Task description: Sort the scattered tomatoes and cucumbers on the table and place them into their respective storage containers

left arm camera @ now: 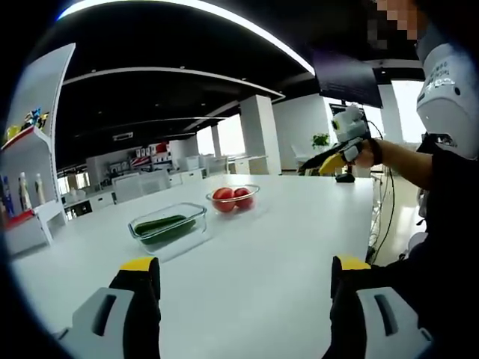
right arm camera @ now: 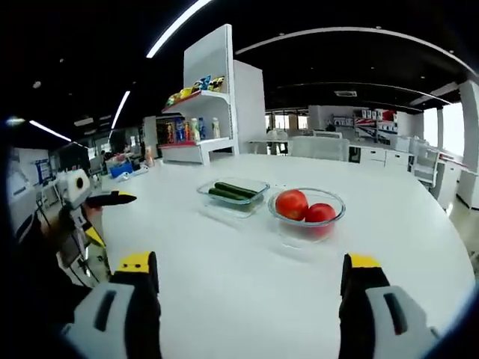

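**A:** Where does the produce sit?

**B:** Mid-table on the smooth white table (right arm camera: 247,299): cucumbers (right arm camera: 232,192) in a clear rectangular glass container (right arm camera: 233,196), red tomatoes (right arm camera: 304,206) in a round glass bowl (right arm camera: 307,213) just beside it, both well back from the near edge.

**A:** And the grippers?

**B:** The left gripper (left arm camera: 245,288) and the right gripper (right arm camera: 249,288) hover above the near edge, yellow-tipped jaws spread wide, holding nothing. A white shelf unit (right arm camera: 202,97) of bottles stands beyond the far edge.

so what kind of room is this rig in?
Probably an open-plan office or showroom, not a home kitchen: a big white table, a display shelf stocked with bottles and packets, and rows of desks under long ceiling light strips.
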{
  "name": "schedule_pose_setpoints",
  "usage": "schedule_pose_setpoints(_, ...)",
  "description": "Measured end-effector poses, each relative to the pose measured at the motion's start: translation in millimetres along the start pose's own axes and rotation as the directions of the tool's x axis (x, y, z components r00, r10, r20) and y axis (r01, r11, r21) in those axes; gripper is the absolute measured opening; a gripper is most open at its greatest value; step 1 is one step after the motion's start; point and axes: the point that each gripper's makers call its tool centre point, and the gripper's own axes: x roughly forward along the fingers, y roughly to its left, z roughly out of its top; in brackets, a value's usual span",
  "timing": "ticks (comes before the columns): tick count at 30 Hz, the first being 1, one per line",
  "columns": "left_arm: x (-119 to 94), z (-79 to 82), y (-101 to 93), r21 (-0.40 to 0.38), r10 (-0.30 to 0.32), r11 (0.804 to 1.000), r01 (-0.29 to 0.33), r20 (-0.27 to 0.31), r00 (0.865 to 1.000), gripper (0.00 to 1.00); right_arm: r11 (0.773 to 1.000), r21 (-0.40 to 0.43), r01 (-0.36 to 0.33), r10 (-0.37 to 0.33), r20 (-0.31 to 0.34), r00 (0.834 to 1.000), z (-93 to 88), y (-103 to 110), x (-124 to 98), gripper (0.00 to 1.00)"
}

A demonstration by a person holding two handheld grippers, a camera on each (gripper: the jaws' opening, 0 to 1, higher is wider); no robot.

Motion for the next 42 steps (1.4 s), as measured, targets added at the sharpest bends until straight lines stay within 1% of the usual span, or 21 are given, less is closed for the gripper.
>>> schedule_pose_setpoints(5,-2,-2.0,3.3,0.001,0.011,1.000,-0.011,-0.011,1.000,0.95,1.000,-0.027,0.002,-0.002,-0.018,1.000,-5.0,8,-16,0.97)
schedule_pose_setpoints(11,-4,-2.4,5.2,0.004,0.017,1.000,-0.017,-0.015,1.000,0.95,0.999,-0.046,0.011,-0.014,-0.057,0.998,-17.2,12,-31,0.97)
schedule_pose_setpoints(15,-4,-5.0,5.8,0.006,0.019,1.000,-0.019,-0.027,0.999,0.95,0.998,-0.065,0.026,-0.031,-0.084,0.996,-25.2,11,-40,0.97)
schedule_pose_setpoints(19,-5,-6.1,6.1,0.008,0.023,1.000,-0.022,-0.036,0.999,0.95,0.997,-0.066,0.037,-0.043,-0.090,0.995,-26.8,9,-45,0.97)
schedule_pose_setpoints(25,-9,-7.2,7.8,0.003,0.033,0.999,-0.033,-0.045,0.998,0.95,0.996,-0.084,0.032,-0.041,-0.109,0.993,-29.3,14,-48,0.97)
schedule_pose_setpoints(31,-8,-7.6,4.8,0.002,0.027,1.000,-0.027,-0.049,0.998,0.95,0.996,-0.083,0.024,-0.033,-0.113,0.993,-31.5,16,-48,0.97)
schedule_pose_setpoints(42,-9,-5.4,3.0,0.006,0.026,1.000,-0.026,-0.045,0.999,0.95,0.997,-0.076,0.016,-0.024,-0.098,0.995,-29.0,20,-48,0.97)
